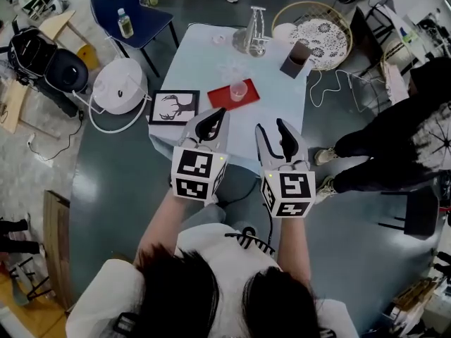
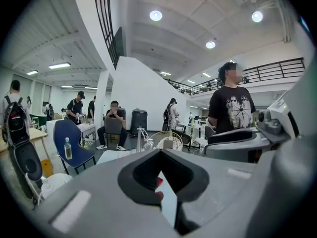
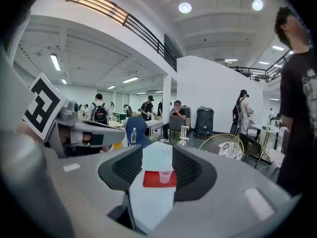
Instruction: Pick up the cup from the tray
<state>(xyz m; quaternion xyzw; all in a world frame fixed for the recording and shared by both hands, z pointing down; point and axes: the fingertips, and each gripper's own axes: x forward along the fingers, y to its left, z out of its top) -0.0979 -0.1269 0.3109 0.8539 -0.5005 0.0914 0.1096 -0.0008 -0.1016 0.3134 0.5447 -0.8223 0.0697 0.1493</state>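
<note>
A small pink translucent cup stands on a red tray near the middle of the pale blue table. Both grippers are held side by side over the table's near edge, short of the tray. My left gripper has its fingers together and nothing in them; in its own view only a red sliver of the tray shows past the left gripper. My right gripper is open and empty. In the right gripper view the cup and tray appear far ahead between the right gripper jaws.
A framed deer picture leans at the table's left edge. A glass rack, a brown box and clear cups sit beyond the tray. A white appliance and blue chair stand left; a person stands right.
</note>
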